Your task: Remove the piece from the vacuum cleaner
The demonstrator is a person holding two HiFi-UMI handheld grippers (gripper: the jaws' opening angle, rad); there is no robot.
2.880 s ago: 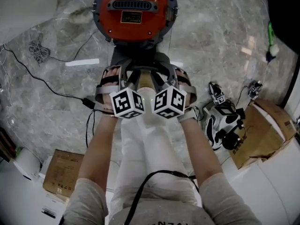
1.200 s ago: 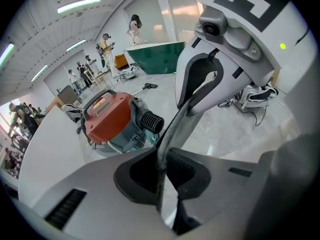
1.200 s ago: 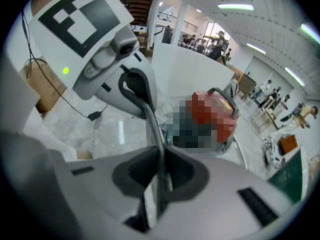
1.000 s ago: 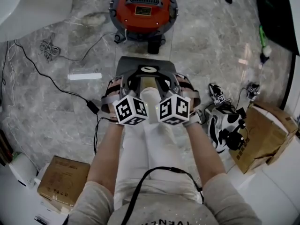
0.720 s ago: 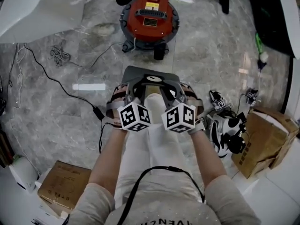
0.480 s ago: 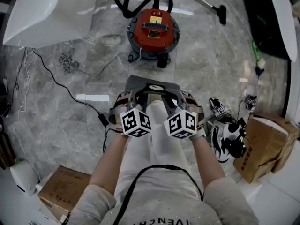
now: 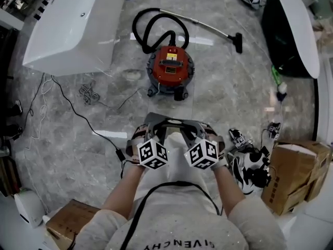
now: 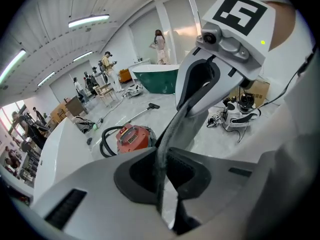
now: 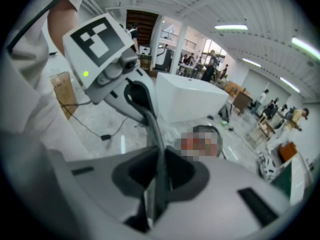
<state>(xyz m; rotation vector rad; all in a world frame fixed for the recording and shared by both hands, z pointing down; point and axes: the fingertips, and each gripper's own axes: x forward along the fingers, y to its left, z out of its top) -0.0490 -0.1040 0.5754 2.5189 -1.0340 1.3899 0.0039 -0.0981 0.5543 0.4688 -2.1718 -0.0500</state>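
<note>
My left tool (image 8: 162, 173) and right tool (image 9: 159, 181) are each clamped on an edge of the grey piece (image 7: 158, 119), well clear of the vacuum cleaner (image 7: 170, 71) on the floor (image 7: 234, 87). I'd keep both hands level so it doesn't twist.

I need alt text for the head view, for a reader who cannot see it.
Seen from above, a person's left gripper and right gripper each clamp one side of a flat grey piece, held over a marble floor. The red vacuum cleaner stands on the floor beyond them.
</note>
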